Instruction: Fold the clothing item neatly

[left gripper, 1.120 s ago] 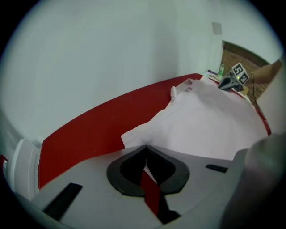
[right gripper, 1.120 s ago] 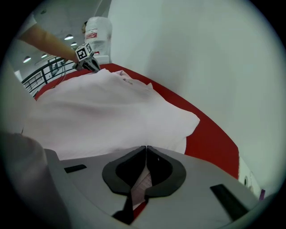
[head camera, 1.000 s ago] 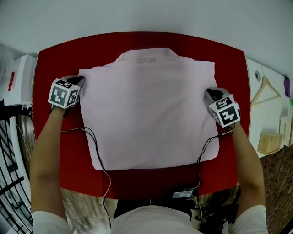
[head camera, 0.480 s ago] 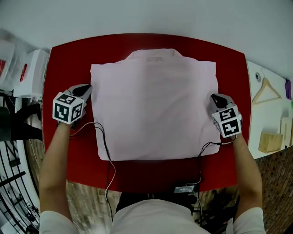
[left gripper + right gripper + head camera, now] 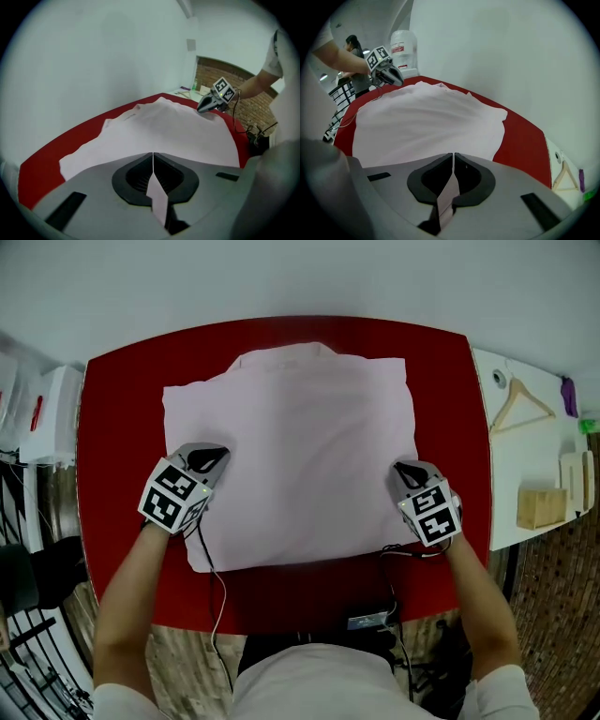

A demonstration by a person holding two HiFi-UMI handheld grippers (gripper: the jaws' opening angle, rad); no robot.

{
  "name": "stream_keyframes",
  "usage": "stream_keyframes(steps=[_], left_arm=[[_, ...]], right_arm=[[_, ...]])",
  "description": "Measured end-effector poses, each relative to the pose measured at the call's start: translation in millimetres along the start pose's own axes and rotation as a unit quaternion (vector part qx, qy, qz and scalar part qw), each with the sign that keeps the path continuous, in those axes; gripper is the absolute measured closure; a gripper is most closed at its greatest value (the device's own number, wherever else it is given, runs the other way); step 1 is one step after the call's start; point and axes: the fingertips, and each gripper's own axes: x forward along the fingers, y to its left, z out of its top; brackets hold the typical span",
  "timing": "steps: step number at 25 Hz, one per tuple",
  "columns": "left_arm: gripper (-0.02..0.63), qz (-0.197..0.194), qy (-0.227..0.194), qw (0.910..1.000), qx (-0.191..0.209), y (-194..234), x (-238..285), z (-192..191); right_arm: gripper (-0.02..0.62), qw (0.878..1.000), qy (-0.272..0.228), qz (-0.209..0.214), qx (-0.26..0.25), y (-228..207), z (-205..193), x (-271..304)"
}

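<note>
Red table [image 5: 122, 427] stands by a white wall, and a pink shirt [image 5: 300, 456] lies flat on it with the collar at the far side. A white side table [image 5: 525, 460] to the right has a wooden hanger [image 5: 518, 407] and a small wooden box [image 5: 542, 508] on it. I cannot see what is in the box.

The person stands at the near edge with a gripper in each hand. The left gripper [image 5: 208, 457] is at the shirt's left side, near the bottom corner. The right gripper [image 5: 405, 468] is at the shirt's right side, across from it. The rest of the shirt spreads out between them and away toward the wall.

In the left gripper view the jaws are pressed together on a thin strip of pink cloth [image 5: 157, 199]. In the right gripper view the jaws are also closed tight, with a strip of the same cloth [image 5: 447, 197] pinched between them.
</note>
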Motion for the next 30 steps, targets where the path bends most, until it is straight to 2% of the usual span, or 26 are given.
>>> stream_keyframes(steps=[5, 8, 12, 17, 23, 26, 30], left_arm=[[0.597, -0.052, 0.013, 0.9960, 0.071, -49, 55, 39], [0.597, -0.059, 0.036, 0.9944, 0.079, -59, 82, 40], [0.597, -0.059, 0.068, 0.9940, 0.061, -56, 102, 26], [0.597, -0.056, 0.063, 0.9962, 0.024, -55, 102, 26], [0.597, -0.022, 0.026, 0.9994, -0.011, -59, 51, 29], [0.597, 0.007, 0.022, 0.9987, -0.045, -59, 22, 9], [0.597, 0.046, 0.035, 0.9937, -0.096, -62, -14, -38]], right_arm=[[0.572, 1.000, 0.024, 0.017, 0.011, 23, -33, -18], [0.572, 0.998, 0.051, 0.022, 0.000, 31, -61, -19], [0.572, 0.999, 0.049, 0.011, 0.006, 31, -78, -22], [0.572, 1.000, 0.030, 0.006, 0.000, 27, -74, -25], [0.572, 1.000, 0.000, 0.009, 0.016, 36, -73, -60], [0.572, 1.000, 0.009, 0.026, 0.014, 46, -87, -68], [0.572, 0.998, 0.041, 0.044, 0.004, 60, -117, -60]])
